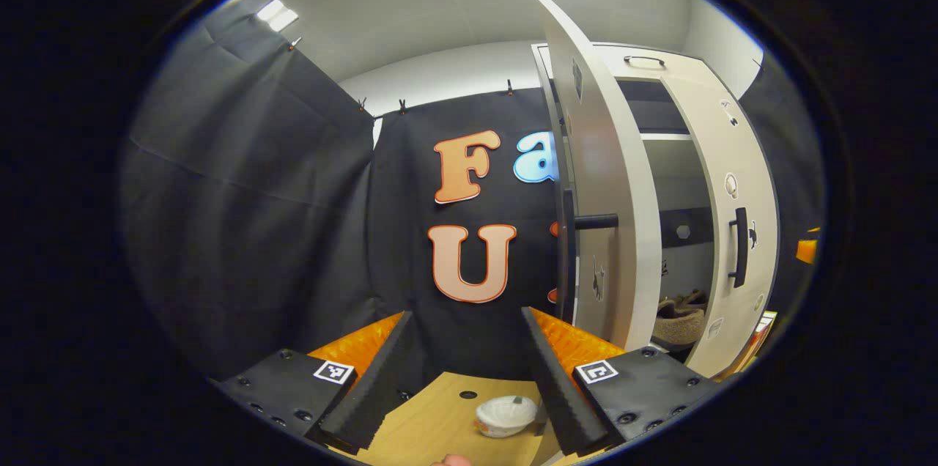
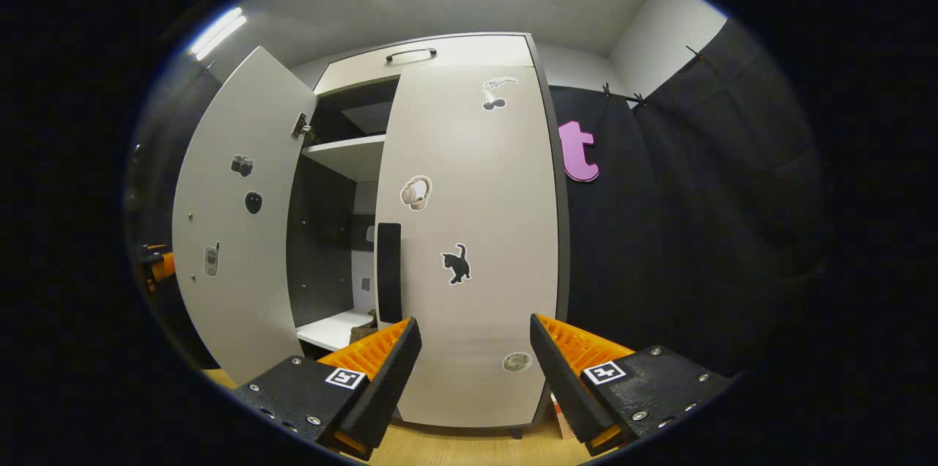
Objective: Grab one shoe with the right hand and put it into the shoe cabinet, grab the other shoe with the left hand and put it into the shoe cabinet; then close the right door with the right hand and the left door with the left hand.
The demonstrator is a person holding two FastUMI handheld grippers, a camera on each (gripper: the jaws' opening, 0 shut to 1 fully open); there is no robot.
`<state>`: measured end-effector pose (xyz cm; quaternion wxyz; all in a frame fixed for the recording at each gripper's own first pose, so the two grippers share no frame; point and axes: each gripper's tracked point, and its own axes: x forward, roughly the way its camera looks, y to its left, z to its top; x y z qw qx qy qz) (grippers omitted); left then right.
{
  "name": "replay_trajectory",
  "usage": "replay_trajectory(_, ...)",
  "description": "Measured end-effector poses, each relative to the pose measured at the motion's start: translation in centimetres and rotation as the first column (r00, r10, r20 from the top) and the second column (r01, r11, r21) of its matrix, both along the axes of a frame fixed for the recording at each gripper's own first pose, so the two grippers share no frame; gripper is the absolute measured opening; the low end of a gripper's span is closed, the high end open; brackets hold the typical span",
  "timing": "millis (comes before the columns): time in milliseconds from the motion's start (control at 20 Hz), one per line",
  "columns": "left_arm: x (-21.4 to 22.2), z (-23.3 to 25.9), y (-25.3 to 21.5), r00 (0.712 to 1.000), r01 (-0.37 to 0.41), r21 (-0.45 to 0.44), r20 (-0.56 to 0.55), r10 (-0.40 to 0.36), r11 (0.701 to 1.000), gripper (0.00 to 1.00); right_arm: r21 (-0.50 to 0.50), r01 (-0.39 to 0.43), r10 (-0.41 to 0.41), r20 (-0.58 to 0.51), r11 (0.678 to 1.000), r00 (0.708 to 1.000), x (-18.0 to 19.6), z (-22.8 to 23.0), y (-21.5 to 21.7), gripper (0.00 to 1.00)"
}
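In the left gripper view a tall white shoe cabinet (image 1: 645, 67) stands at the right. Its left door (image 1: 612, 180) swings wide open toward me, its dark handle (image 1: 595, 221) sticking out. A beige shoe (image 1: 680, 318) lies on the bottom shelf. My left gripper (image 1: 465, 371) is open with nothing between its fingers, left of that door. In the right gripper view the right door (image 2: 469, 231) is nearly closed, with a dark handle (image 2: 388, 272). The left door (image 2: 238, 231) stands open. My right gripper (image 2: 475, 371) is open, close in front of the right door.
A wooden table (image 1: 440, 415) lies below the left gripper, with a white bowl (image 1: 506, 415) on it. A white shelf (image 2: 344, 151) and the bottom shelf (image 2: 333, 330) show inside the cabinet. Black cloth hangs behind and beside the cabinet.
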<state>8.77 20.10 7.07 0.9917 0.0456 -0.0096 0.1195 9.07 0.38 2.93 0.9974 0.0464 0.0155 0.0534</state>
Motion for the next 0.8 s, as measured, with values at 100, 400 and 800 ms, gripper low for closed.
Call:
replay_trajectory(100, -0.1, -0.2, -1.4, 1.000, 0.027, -0.001, -0.012, -0.027, 1.000, 0.96, 0.013, -0.003, 0.003, -0.006, 1.000, 1.000, -0.2, -0.2, -0.2, 0.92)
replay_trajectory(400, 0.4, 0.0, -7.4, 0.992, 0.123, 0.043, -0.024, -0.122, 0.991, 0.90, -0.001, -0.018, 0.018, -0.015, 1.000, 1.000, -0.6, -0.6, -0.9, 0.92)
replay_trajectory(800, 2.9, -1.4, -14.1, 0.965, 0.253, -0.005, -0.064, -0.253, 0.968, 0.96, 0.001, 0.015, -0.015, -0.017, 1.000, 1.000, -1.2, -0.5, -3.1, 0.92)
